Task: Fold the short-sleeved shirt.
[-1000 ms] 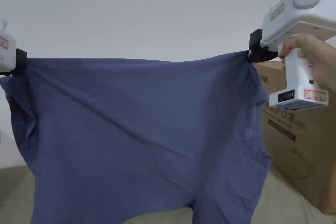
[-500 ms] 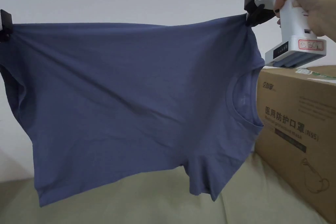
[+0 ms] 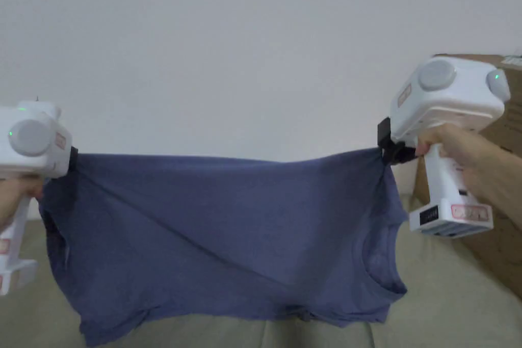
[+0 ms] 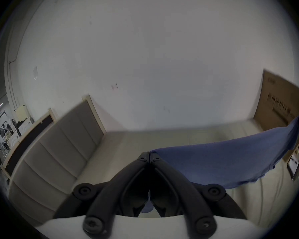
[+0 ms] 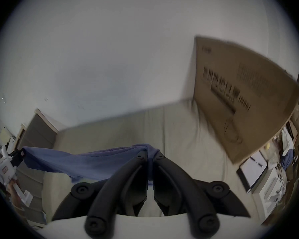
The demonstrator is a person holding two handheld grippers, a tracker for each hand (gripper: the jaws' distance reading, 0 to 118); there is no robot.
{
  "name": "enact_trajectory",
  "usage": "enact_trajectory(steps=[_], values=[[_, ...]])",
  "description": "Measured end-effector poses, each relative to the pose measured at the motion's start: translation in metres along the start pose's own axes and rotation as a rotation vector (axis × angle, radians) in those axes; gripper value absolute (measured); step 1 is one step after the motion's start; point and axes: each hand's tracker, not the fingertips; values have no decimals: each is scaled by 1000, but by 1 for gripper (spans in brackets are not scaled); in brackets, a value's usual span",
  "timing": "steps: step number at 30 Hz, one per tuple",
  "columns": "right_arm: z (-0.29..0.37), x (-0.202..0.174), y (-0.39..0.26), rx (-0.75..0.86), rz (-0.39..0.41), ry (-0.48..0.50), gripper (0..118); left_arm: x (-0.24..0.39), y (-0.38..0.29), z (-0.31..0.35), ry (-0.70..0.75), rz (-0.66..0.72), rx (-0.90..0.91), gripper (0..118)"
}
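You're holding the blue shirt (image 3: 229,232) stretched sideways in the air between both grippers, over the beige sofa (image 3: 448,308). Left gripper (image 4: 149,154): fingers (image 4: 141,158) together, clamped on one top corner of the shirt, cloth running off to the right in the left gripper view. Right gripper (image 5: 150,152): fingers (image 5: 160,157) clamped on a bunched bit of the shirt's other top corner, cloth trailing left toward the far left gripper. In the head view the top edge runs taut and roughly level from your left hand (image 3: 15,198) to your right hand (image 3: 461,153), with a diagonal crease across the front. Neckline sits on the right side, so the shirt hangs sideways. Lower edge and a sleeve droop to the sofa seat; can't tell if they touch it. Cardboard box (image 3: 504,211) stands on the sofa at the right, behind your right hand, apart from the shirt. Plain white wall (image 3: 244,48) behind. Grey padded panel (image 4: 59,142) leans at the left in the left gripper view.
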Motion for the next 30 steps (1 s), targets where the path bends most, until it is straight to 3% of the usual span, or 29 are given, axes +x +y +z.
enact_trajectory(steps=[6, 9, 12, 16, 18, 19, 21, 24, 30], values=[[-122, 21, -73, -211, -65, -28, 6, 25, -101, -83, 5, 52, -174, 0], [-148, 26, -102, -282, -16, -62, 6, 34, -135, -87, -8, 45, -266, 0], [-151, 38, -116, -285, -76, -41, 6, 29, -157, -90, -10, 17, -276, 0], [-118, 46, -141, -257, -53, -4, 6, 6, -188, -68, -50, 25, -248, 0], [-92, 54, -161, -244, -74, 72, 6, -4, -208, -42, -53, 31, -231, 0], [-78, 61, -174, -220, -123, 112, 6, -9, -219, -27, -60, 19, -225, 0], [-47, 69, -204, -239, -113, 177, 6, -15, -241, 6, -55, -58, -250, 0], [3, 77, -256, -209, -60, 163, 6, -30, -281, 63, -52, -125, -229, 0], [105, 108, -393, -173, -92, 220, 6, -74, -367, 179, -98, -21, -281, 0]])
